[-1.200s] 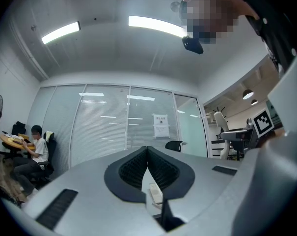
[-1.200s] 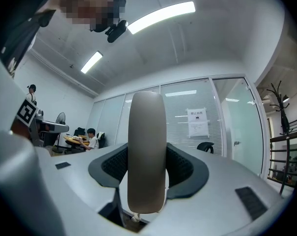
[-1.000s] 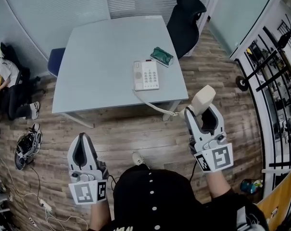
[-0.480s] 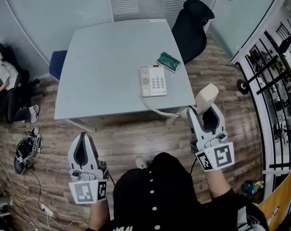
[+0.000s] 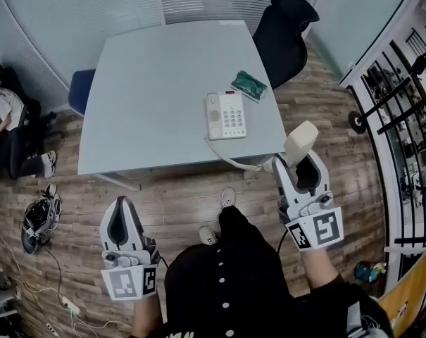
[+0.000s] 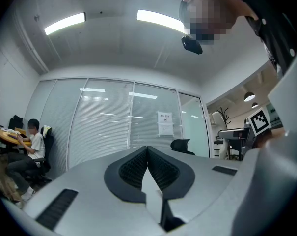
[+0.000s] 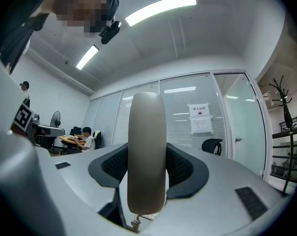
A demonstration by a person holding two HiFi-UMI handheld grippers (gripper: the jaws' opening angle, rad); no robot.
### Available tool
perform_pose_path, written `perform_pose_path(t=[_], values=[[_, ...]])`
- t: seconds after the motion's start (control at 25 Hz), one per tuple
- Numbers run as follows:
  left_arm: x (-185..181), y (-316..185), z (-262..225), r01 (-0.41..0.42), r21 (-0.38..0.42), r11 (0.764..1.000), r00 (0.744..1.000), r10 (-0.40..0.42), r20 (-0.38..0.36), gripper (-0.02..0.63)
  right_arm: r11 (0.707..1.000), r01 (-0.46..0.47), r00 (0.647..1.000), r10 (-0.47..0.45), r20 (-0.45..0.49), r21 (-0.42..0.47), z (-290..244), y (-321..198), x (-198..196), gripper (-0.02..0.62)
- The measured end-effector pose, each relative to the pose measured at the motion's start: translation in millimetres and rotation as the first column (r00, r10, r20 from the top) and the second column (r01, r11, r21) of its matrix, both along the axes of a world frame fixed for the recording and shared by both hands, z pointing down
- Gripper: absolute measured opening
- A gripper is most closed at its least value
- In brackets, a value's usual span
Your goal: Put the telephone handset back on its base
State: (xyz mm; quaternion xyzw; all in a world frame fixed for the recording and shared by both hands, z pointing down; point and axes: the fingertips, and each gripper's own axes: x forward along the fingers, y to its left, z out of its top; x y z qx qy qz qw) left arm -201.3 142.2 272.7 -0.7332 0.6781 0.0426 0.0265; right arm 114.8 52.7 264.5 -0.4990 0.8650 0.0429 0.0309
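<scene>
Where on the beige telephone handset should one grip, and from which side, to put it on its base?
At its slim middle, jaws closing on the two long sides, as the right gripper holds the beige telephone handset now. Probably best: both ends are free to seat in the white telephone base, and the cord leaves the lower end.

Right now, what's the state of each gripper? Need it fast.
Left gripper: shut, jaws together, nothing between them.
Right gripper: shut on the telephone handset.
</scene>
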Motion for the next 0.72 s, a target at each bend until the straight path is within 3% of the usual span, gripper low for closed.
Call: perform_pose_path(t=[0.32, 0.72], values=[[3, -58, -11, 0.006, -0.026, 1.0, 1.0, -0.006, 0.001, 0.015, 0.999, 0.011, 1.0, -0.011, 0.01, -0.03, -6, -62, -2, 0.233], [12, -75, -2, 0.011, -0.019, 1.0, 1.0, -0.011, 0.014, 0.015, 1.0, 0.018, 1.0, -0.017, 0.02, -0.018, 6, -78, 4, 0.233]])
